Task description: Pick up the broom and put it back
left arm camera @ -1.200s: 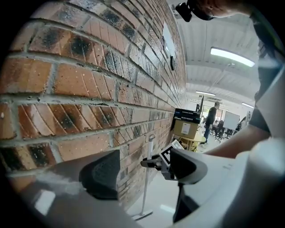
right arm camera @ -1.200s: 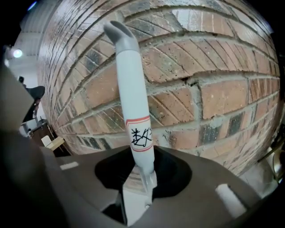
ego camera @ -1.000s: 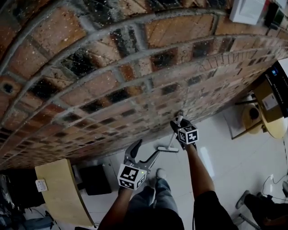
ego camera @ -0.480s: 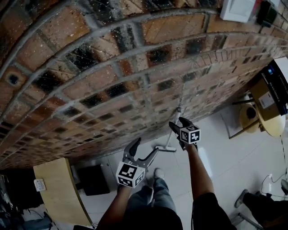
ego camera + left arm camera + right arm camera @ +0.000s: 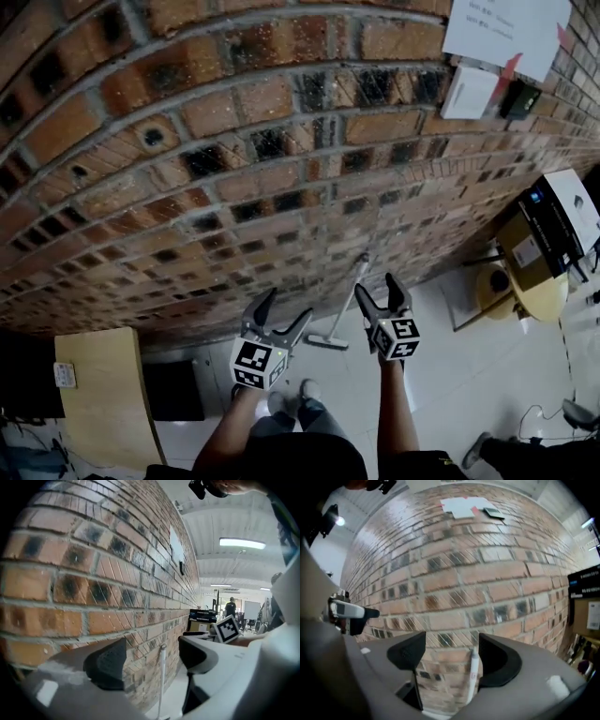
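The right gripper (image 5: 450, 651) has its jaws opening, already wide, with nothing pressed between them. The broom (image 5: 473, 672) shows through the gap, close to the right-hand jaw but ahead of the tips and clear of both pads. The left gripper (image 5: 152, 656) also has its jaws spread and empty; the thin white handle stands framed in its gap, farther ahead, with the right gripper's marker cube off beyond its right jaw. Out past both pairs of jaws rises the brick wall (image 5: 234, 141). The broom leans there with its top against the bricks and its head on the pale floor (image 5: 450, 375) below and ahead of the tips. That lean seems to be why the jaws can be off it: the wall props it, so it stands unaided, and the putting back looks done. The left gripper appears to wait open beside it, unneeded. A second ago the right gripper sat low and closed about the upper end of the handle. Now it has let go and drawn up and back, the left has lifted too, and the broom keeps the same lean.
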### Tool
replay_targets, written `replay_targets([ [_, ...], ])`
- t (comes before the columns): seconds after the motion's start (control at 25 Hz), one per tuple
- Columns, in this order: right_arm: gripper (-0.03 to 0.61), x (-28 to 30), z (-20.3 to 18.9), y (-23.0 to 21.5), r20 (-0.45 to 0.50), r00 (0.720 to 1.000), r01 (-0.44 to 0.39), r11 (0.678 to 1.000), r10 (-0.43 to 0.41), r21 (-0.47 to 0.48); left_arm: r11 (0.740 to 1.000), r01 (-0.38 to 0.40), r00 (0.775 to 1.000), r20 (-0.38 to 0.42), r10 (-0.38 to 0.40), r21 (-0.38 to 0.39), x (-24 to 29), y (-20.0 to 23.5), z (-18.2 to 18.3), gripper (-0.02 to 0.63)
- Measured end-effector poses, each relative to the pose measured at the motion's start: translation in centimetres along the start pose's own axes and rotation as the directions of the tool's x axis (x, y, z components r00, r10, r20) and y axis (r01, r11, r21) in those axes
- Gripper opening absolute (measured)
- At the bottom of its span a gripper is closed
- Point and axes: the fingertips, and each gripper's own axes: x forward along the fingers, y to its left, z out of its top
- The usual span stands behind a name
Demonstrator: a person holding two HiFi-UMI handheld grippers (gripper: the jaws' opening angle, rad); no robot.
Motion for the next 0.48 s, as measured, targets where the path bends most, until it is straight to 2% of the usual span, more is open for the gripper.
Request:
replay_targets([
  [0.08,0.347,-0.8,5.1,2.9,0.086,0.996,-0.006,0.998,0.012,-0.064,0.998,-0.067,0.995,0.08,0.066,0.021,-1.6,1.3,2.9,0.353],
  [0.16,0.347,-2.1,9.2,5.5,0.153,0.988,0.046,0.994,-0.03,-0.101,0.991,-0.136,0.981,0.141,0.132,0.018,-3.8,2.7,5.3,0.353],
  [0.28,0.347,-4.6,12.1,10.1,0.197,0.978,0.1,0.986,-0.073,-0.134,0.972,-0.233,0.957,0.179,0.227,0.017,-8.4,4.5,7.4,0.353],
  [0.36,0.347,-5.3,13.2,13.2,0.209,0.977,0.074,0.984,-0.04,-0.16,0.951,-0.306,0.938,0.187,0.293,0.041,-11.3,5.4,8.1,0.353],
  [0.48,0.347,-5.4,14.5,17.7,0.257,0.964,-0.027,0.984,0.073,-0.178,0.915,-0.396,0.907,0.187,0.377,0.076,-15.2,6.0,7.9,0.351],
])
